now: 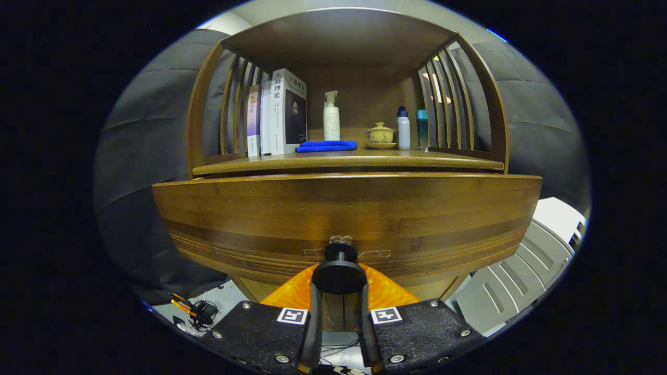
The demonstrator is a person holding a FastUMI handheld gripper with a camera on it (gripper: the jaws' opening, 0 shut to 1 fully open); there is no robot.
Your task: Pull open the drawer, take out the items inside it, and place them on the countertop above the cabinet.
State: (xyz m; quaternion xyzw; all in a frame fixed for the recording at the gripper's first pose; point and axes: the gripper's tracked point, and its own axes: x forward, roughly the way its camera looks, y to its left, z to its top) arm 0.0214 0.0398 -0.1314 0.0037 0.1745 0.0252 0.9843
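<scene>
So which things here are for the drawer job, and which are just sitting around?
For the job:
- wide brown wooden drawer front
- round black drawer knob, between the gripper fingers
- wooden countertop

Just sitting there:
- standing books
- folded blue cloth
- white pump bottle
- small lidded ceramic cup

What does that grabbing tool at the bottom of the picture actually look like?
The gripper has two flat, dark, textured plates side by side, fastened with shiny round screws. Each plate carries a square black-and-white coded marker near its inner front corner. Two narrow upright fingers run forward from the plates. Behind them sits a glossy orange body part.
</scene>
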